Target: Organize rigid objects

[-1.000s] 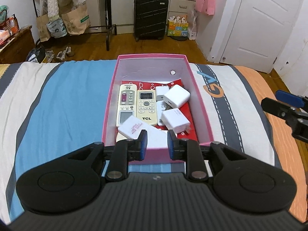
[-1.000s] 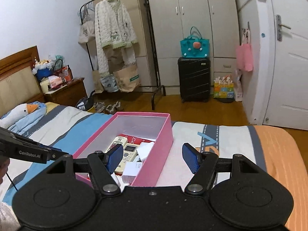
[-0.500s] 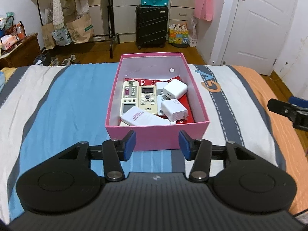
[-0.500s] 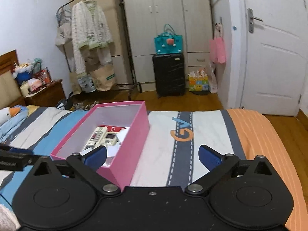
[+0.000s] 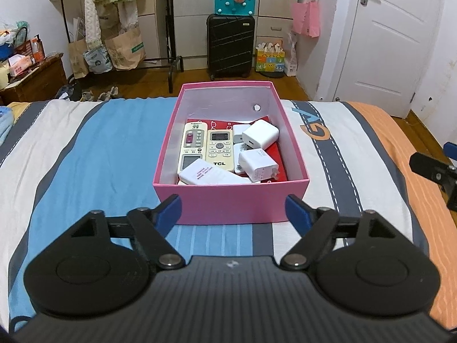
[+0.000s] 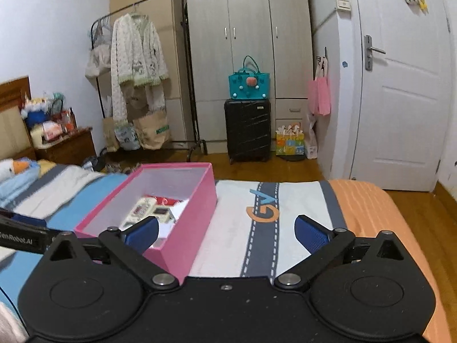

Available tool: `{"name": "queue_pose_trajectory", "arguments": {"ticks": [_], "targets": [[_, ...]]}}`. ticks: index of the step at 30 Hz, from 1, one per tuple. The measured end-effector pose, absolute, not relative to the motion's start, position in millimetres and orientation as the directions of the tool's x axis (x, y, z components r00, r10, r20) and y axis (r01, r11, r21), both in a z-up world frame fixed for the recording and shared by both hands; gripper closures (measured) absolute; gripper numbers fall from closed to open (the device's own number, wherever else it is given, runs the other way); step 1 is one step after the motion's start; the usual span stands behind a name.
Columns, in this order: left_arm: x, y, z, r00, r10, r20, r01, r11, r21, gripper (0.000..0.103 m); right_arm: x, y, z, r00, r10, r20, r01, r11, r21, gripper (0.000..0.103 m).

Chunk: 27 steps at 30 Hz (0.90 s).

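The pink box (image 5: 231,203) is sitting on the bed (image 5: 85,148), keeping 2 remotes (image 5: 205,145) and the white chargers (image 5: 260,134) together; in front of the box, the left gripper (image 5: 232,210) has just been opening with nothing between its jaws, while beside the box the right gripper (image 6: 225,233) is standing wide apart and empty

Both my tools empty, held apart

My left tool (image 5: 233,209) has just been opening, nothing between its jaws; my right tool (image 6: 226,230) gapes wide, also empty.
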State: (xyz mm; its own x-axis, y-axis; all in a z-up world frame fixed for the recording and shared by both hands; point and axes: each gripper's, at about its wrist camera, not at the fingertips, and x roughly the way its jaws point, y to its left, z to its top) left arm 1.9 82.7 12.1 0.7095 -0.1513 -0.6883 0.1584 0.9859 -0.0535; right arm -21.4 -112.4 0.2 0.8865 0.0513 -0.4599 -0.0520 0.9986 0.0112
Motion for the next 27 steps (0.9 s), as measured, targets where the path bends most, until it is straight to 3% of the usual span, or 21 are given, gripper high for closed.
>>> {"name": "queue_pose_trajectory", "arguments": {"ticks": [6, 10, 27], "targets": [[5.1, 78.6, 5.1, 0.713, -0.14, -0.687, 0.145, 0.988, -0.051, 0.005, -19.4, -105.8, -4.8, 0.866, -0.053, -0.496, 0.014, 0.997, -0.081, 0.0], [5.4, 75.7, -0.5, 0.71, -0.142, -0.69, 0.144, 0.988, -0.056, 0.003, -23.2, -105.6, -6.5, 0.86, -0.068, -0.506, 0.023, 0.995, -0.095, 0.0], [14.6, 72.1, -15.4, 0.682, -0.099, -0.724, 0.085, 0.995, -0.056, 0.002, -28.2, -91.7, -4.7, 0.863, -0.097, -0.496, 0.029, 0.989, -0.143, 0.0]]}}
